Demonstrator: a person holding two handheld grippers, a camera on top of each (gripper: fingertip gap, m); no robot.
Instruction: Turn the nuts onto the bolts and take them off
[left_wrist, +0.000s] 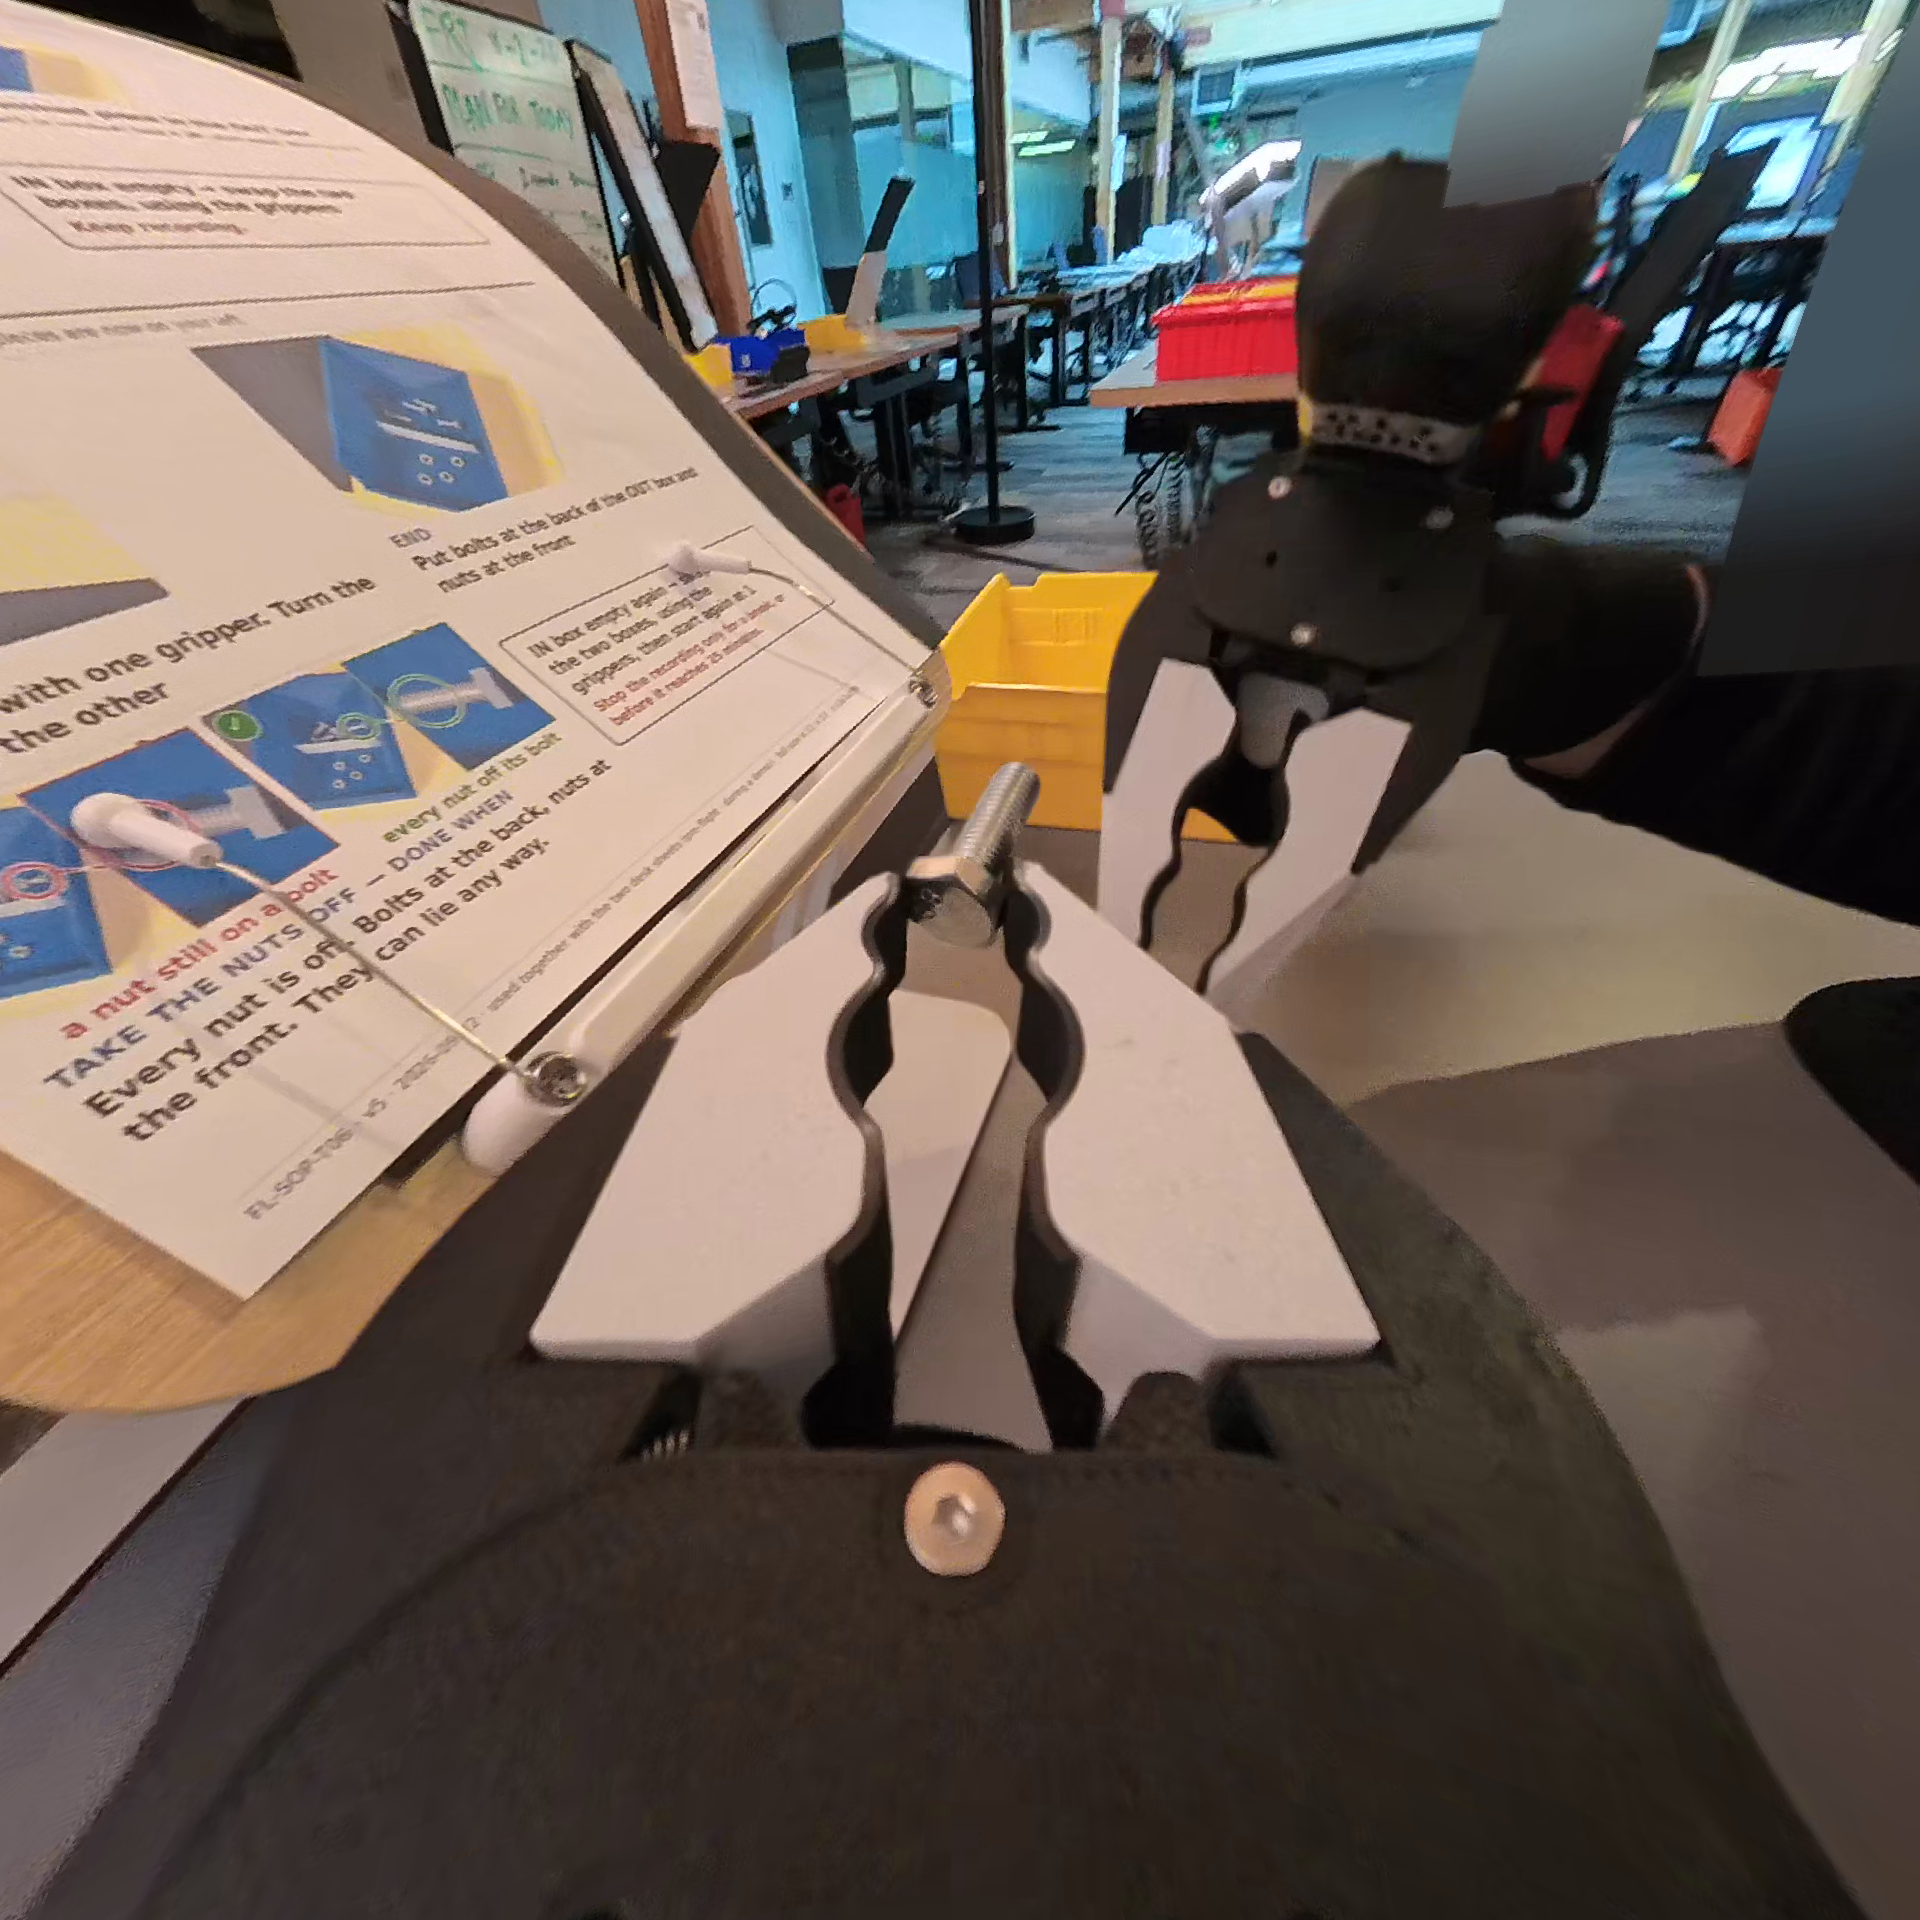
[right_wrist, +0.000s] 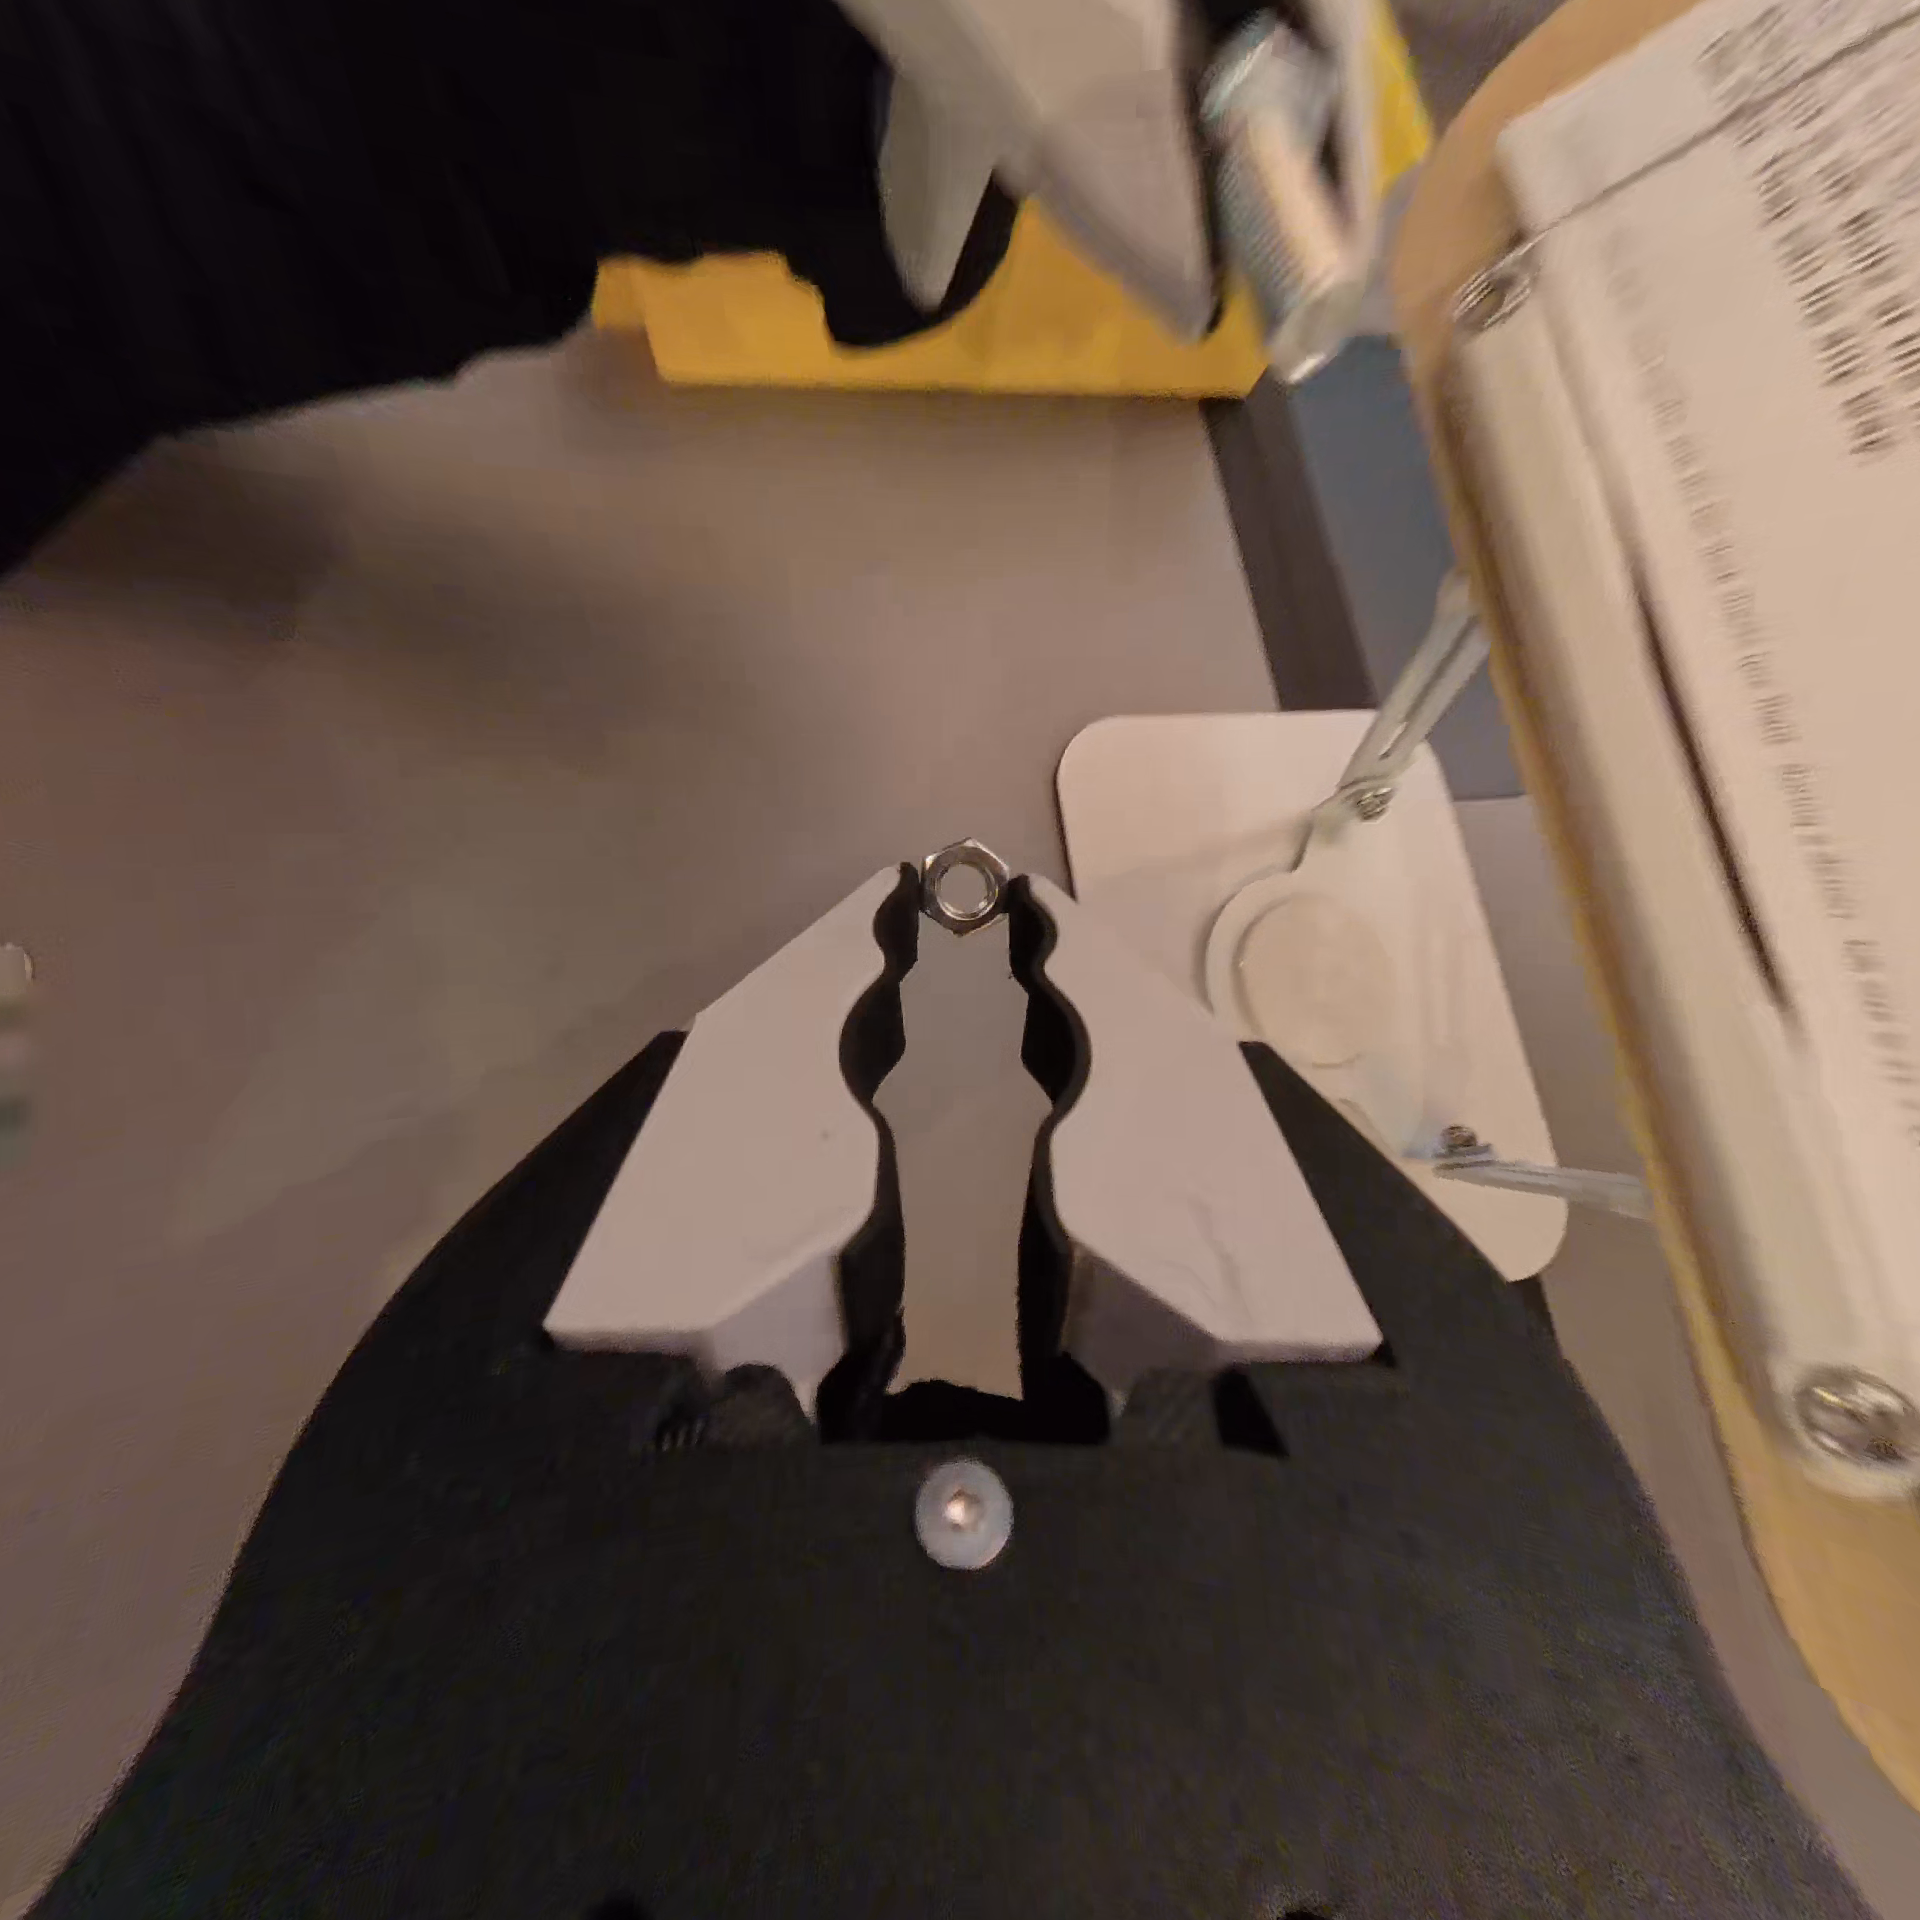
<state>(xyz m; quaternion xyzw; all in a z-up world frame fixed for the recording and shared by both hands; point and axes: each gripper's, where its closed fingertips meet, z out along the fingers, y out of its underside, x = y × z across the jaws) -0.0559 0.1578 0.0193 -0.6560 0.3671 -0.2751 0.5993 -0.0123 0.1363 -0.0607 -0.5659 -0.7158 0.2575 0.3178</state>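
My left gripper (left_wrist: 961, 904) is shut on the hex head of a silver bolt (left_wrist: 987, 842); its threaded shank points away, up and to the right. My right gripper (right_wrist: 961, 899) is shut on a small silver hex nut (right_wrist: 961, 896) at its fingertips, hole facing the camera. In the left wrist view the right gripper (left_wrist: 1179, 935) hangs tips-down just right of the bolt, apart from it. In the right wrist view the left gripper (right_wrist: 1273, 260) with the bolt (right_wrist: 1273, 197) shows blurred at the top right, well away from the nut.
A tilted wooden stand with an instruction sheet (left_wrist: 312, 675) is at the left, its white base (right_wrist: 1330, 935) on the grey table (right_wrist: 520, 727). A yellow bin (left_wrist: 1029, 707) stands behind the grippers. A dark sleeve (left_wrist: 1714, 790) reaches in from the right.
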